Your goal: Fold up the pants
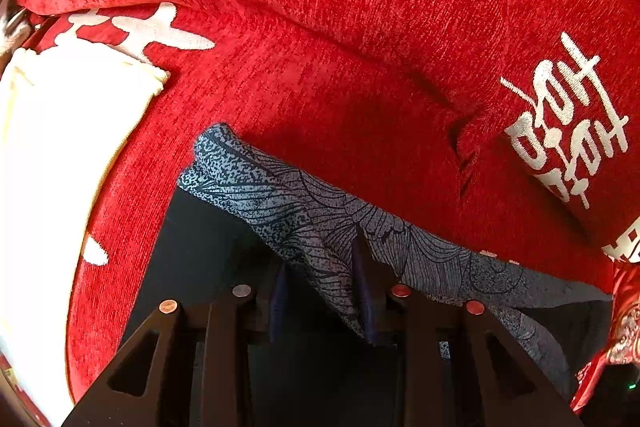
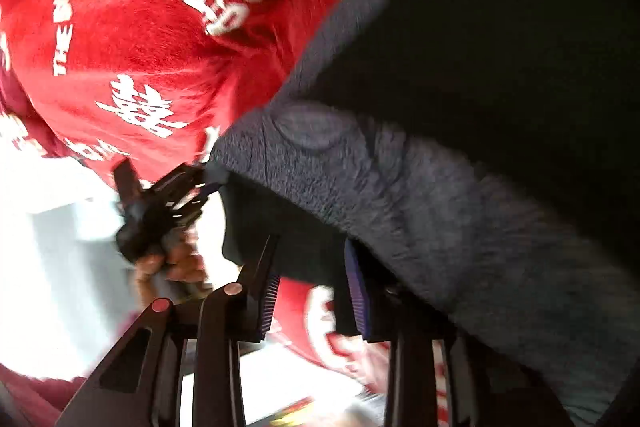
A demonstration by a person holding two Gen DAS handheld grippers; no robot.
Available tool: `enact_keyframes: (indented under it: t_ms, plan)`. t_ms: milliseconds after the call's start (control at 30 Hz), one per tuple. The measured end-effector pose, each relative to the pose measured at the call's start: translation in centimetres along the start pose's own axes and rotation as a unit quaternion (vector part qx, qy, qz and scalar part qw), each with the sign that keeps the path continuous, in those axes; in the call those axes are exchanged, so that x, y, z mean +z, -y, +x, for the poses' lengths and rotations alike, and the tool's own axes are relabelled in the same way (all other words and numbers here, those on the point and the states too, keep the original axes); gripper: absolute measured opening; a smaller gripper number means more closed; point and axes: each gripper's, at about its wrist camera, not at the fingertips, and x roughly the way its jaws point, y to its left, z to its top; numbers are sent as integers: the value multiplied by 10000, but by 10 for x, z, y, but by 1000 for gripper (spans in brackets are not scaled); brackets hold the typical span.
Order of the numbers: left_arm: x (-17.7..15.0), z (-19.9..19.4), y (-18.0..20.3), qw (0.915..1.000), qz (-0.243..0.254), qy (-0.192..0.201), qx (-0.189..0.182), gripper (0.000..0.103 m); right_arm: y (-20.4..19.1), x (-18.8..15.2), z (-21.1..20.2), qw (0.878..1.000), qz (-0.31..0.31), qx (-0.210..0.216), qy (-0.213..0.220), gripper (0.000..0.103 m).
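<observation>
The pants are dark blue with a light patterned waistband (image 1: 304, 211). They hang over a red blanket with white lettering (image 1: 320, 87). In the left wrist view the fabric runs across my left gripper (image 1: 324, 287); its jaws stand apart with the cloth draped between and over the right finger (image 1: 362, 291). In the right wrist view the pants (image 2: 420, 195) fill the right side. My right gripper (image 2: 312, 287) has its jaws apart around a dark fold of the pants. The left gripper (image 2: 168, 203) shows there too, pinching the waistband end, held by a hand.
A white cloth or pillow (image 1: 52, 147) lies at the left on the red blanket. White surfaces (image 2: 48, 227) and red printed fabric (image 2: 332, 323) show below the right gripper. The right wrist view is motion-blurred.
</observation>
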Motion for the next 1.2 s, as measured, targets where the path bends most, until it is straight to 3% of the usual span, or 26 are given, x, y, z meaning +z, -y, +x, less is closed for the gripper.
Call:
enact_keyframes:
  t_ms: [100,200,267,333,400,500,600,667,733,800,867,967,1000,1100,1200]
  plan:
    - [6,-2,1,10000,24,-70,-10,35,-8,43,-1,9946,-689,-737,223,34]
    - [9,-17,3,9995,281,-88,-63,36,0,84,1,9915,-927,-895,170,34]
    - [7,-35,1,9985,539,-20,-55,37,9,109,3,9986,-365,-376,-33,36]
    - [3,-56,-6,9978,638,144,92,68,26,117,-4,9982,485,359,-52,41]
    - [-4,-77,-17,9972,631,334,229,70,27,114,-16,9956,721,602,-39,42]
    - [-17,-81,-19,9960,782,280,343,70,-10,96,-22,9985,-278,407,-236,42]
    - [-28,-53,-1,9923,1078,101,599,70,-50,83,12,9881,-1350,-11,-733,42]
    - [-30,-33,11,9926,1058,96,589,70,-64,86,37,9807,-1747,-323,-816,42]
    - [-27,-7,21,9907,1002,114,912,71,-62,97,63,9779,-1875,-434,-820,42]
    - [-25,4,25,9889,921,306,1125,82,-56,118,85,9748,-1919,-900,-702,37]
    - [-22,5,28,9882,893,307,1203,82,-49,137,75,9839,-1600,-705,-382,36]
    - [-25,-4,29,9883,918,169,1204,82,-44,155,29,9875,-1284,-730,554,47]
    - [-29,-10,28,9884,937,127,1192,82,-38,158,12,9887,-1109,-680,748,57]
    - [-48,-32,31,9872,1072,83,1175,82,-25,152,-19,9933,-786,-358,763,59]
    - [-74,-46,44,9867,1261,-56,1026,82,-12,121,-42,9942,-811,-371,600,59]
